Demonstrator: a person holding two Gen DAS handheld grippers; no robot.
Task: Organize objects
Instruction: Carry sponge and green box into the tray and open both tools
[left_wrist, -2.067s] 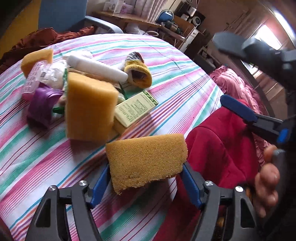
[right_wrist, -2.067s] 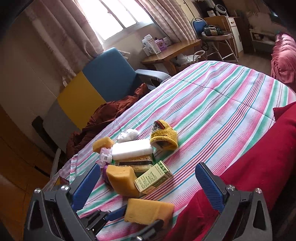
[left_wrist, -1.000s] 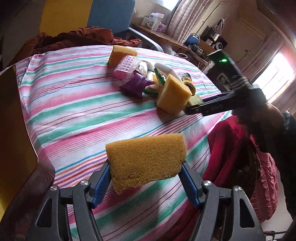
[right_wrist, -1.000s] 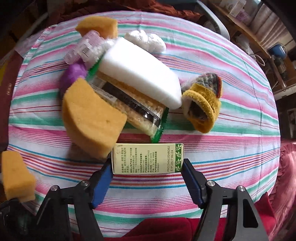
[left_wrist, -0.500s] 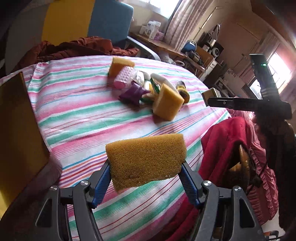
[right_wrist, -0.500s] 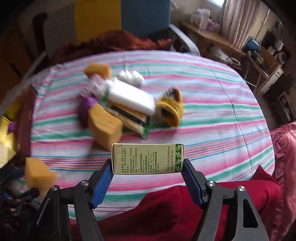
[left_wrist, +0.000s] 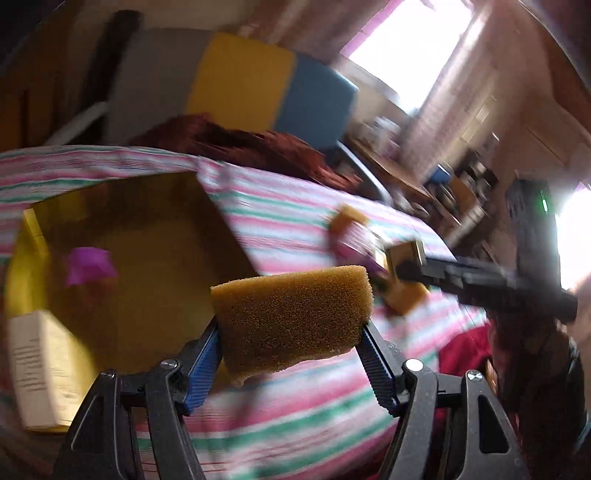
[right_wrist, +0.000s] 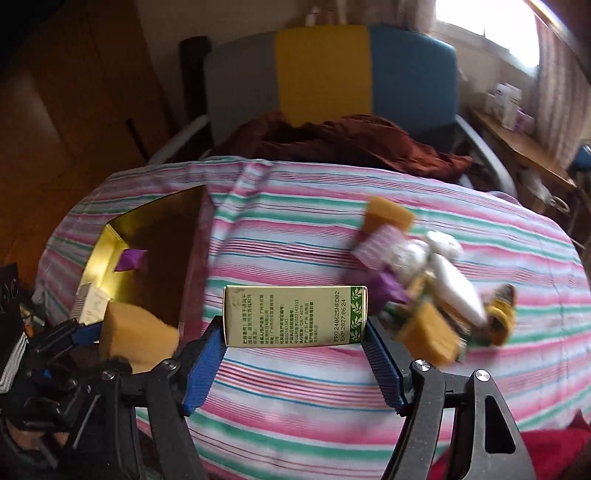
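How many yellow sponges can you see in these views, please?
3: one sponge clamped in the left gripper, one at the pile's far end, one at its near end. Others may be hidden in the blurred pile.

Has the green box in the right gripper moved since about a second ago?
Yes. The green box, clamped in the right gripper, has gone from beside the pile of objects leftward toward the gold box.

Grey, yellow and blue armchair (right_wrist: 325, 74), bright curtained window (left_wrist: 406, 51), wooden side table (right_wrist: 517, 144), striped bedcover (right_wrist: 295, 229)
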